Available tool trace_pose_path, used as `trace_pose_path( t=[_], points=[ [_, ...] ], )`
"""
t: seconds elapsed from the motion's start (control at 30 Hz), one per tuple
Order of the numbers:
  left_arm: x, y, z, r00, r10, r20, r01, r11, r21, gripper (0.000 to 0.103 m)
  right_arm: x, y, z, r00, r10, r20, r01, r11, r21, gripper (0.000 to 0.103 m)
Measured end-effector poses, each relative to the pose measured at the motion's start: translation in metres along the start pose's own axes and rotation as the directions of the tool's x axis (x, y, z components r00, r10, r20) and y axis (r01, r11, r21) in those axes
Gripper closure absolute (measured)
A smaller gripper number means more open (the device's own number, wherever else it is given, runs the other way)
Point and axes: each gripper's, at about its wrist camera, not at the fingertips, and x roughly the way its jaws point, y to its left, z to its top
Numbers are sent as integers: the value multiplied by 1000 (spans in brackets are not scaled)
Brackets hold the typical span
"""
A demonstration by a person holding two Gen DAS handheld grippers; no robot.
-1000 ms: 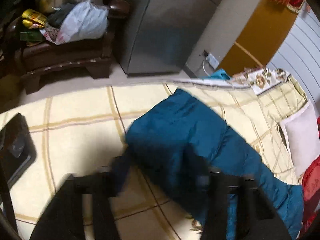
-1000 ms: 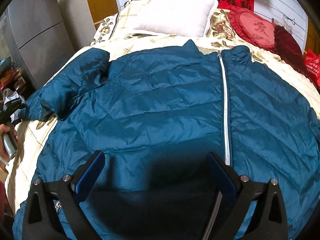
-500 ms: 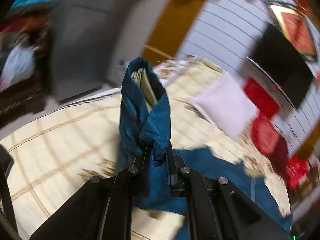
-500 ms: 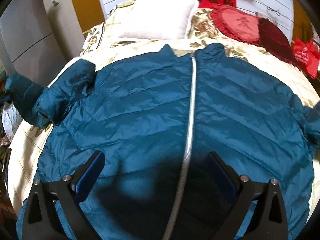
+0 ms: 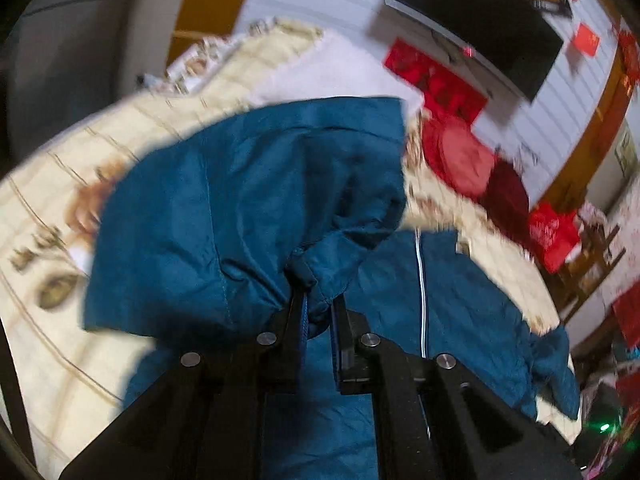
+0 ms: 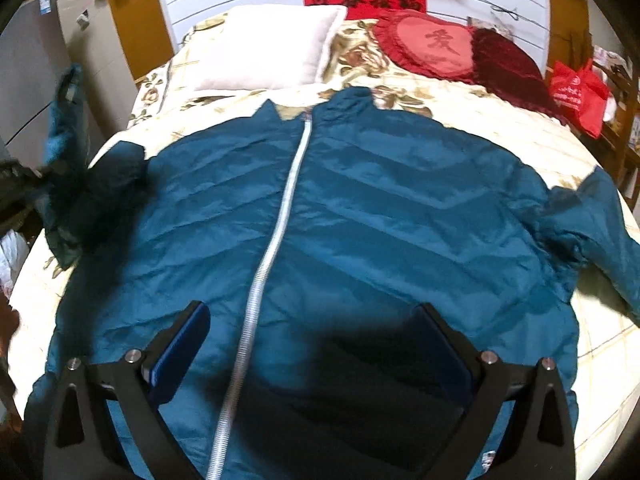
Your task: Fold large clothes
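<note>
Fingers of the left gripper [image 5: 318,304] pinch the cuff of one sleeve [image 5: 248,216], lifted above the jacket [image 6: 360,220], which lies zipped and flat on the bed [image 6: 500,128] below the pillow [image 6: 268,48]. Right gripper [image 6: 312,344] hangs over the jacket's hem, fingers spread wide, holding nothing, beside the zipper [image 6: 276,240].

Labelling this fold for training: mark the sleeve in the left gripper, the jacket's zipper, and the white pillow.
sleeve [image 5: 248,216], left wrist view, on the lifted blue fabric above the shut fingers.
zipper [image 6: 276,228], right wrist view, midway along the silver line.
white pillow [image 6: 264,46], right wrist view, centre of its face.
</note>
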Motion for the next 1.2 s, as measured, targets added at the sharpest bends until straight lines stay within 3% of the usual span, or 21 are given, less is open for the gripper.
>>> trace_pose_path(
  t=[0.2, 0.3, 0.47, 0.53, 0.7, 0.77, 0.83, 1.03, 1.13, 1.17, 1.2],
  points=[
    [59, -18, -40, 987, 4, -162, -3, 1000, 9, 103, 16, -23, -9, 998, 43, -43, -39, 996, 83, 0],
    [65, -24, -49, 972, 37, -232, -19, 997, 77, 103, 19, -26, -12, 994, 95, -48, -90, 990, 110, 0],
    [21, -26, -51, 975, -36, -219, 67, 989, 134, 99, 17, -19, -5, 984, 174, -29, -169, 976, 136, 0],
    [-4, -20, -49, 978, -58, -198, 84, 988, 129, 75, 16, -15, 0, 975, 221, -17, -215, 963, 163, 0],
    [-43, -2, -43, 993, -57, -100, 71, 987, 143, 59, 24, 10, 13, 947, 320, 12, -317, 932, 174, 0],
    [-45, 11, -41, 992, -55, -114, 70, 988, 134, 59, 30, 20, 17, 935, 354, 12, -350, 916, 195, 0],
    [-48, 31, -37, 994, -57, -98, 63, 996, 64, 59, 32, 29, 21, 926, 376, 23, -372, 904, 209, 0],
    [-42, 75, -24, 995, 90, -50, -91, 996, -25, 59, 50, 76, 46, 913, 407, 28, -407, 906, 115, 0],
    [-34, 92, -23, 992, 106, -62, -111, 991, -76, 59, 80, 96, 59, 904, 426, -8, -422, 898, 121, 1],
    [-31, 97, -22, 992, 102, -68, -108, 990, -93, 59, 91, 102, 62, 898, 440, -11, -435, 891, 130, 5],
    [-30, 100, -20, 992, 104, -70, -111, 988, -108, 59, 100, 105, 65, 887, 462, -14, -455, 880, 138, 27]
  ],
)
